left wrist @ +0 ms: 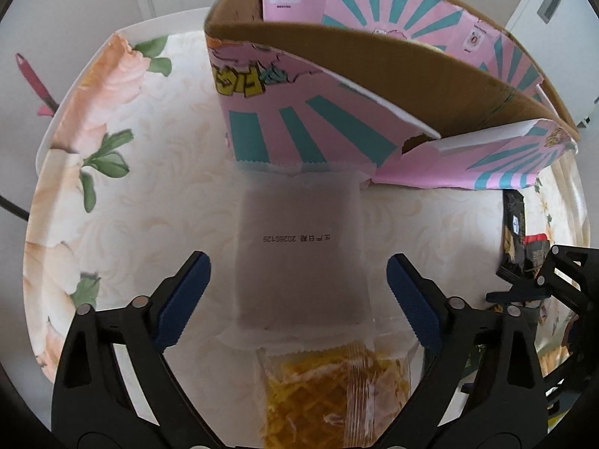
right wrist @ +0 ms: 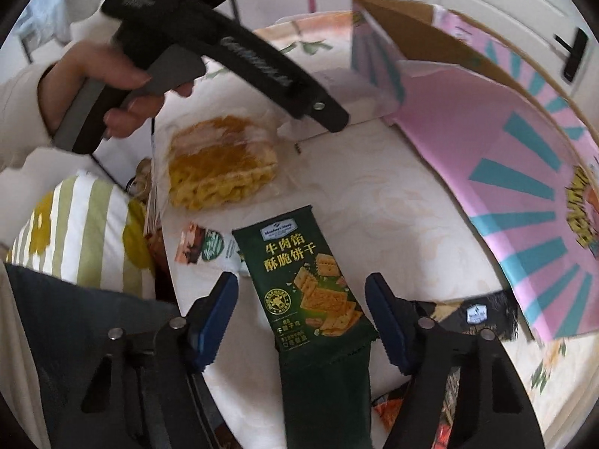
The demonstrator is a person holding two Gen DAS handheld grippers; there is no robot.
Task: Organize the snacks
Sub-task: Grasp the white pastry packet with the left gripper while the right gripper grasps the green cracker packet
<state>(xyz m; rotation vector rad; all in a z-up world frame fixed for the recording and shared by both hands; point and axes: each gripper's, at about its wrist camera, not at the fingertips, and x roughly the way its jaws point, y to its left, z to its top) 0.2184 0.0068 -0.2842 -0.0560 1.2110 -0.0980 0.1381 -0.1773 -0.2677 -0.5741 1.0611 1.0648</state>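
My left gripper (left wrist: 297,299) is open, its blue pads either side of a frosted white snack packet (left wrist: 301,254) with a brown filling that lies flat on the floral table. Nearer me lies a clear bag of yellow waffle snack (left wrist: 329,393), also in the right wrist view (right wrist: 221,161). Behind the packet stands an open pink-and-teal cardboard box (left wrist: 337,127), seen on the right in the right wrist view (right wrist: 505,172). My right gripper (right wrist: 301,318) is open around a dark green cracker packet (right wrist: 310,292) lying on the table.
The table has a floral cloth (left wrist: 112,187). A black packet (right wrist: 475,316) and a small brown-and-white packet (right wrist: 206,249) lie near the green one. A striped cushion (right wrist: 75,232) is at the left edge. More dark packets (left wrist: 520,239) lie right of the box.
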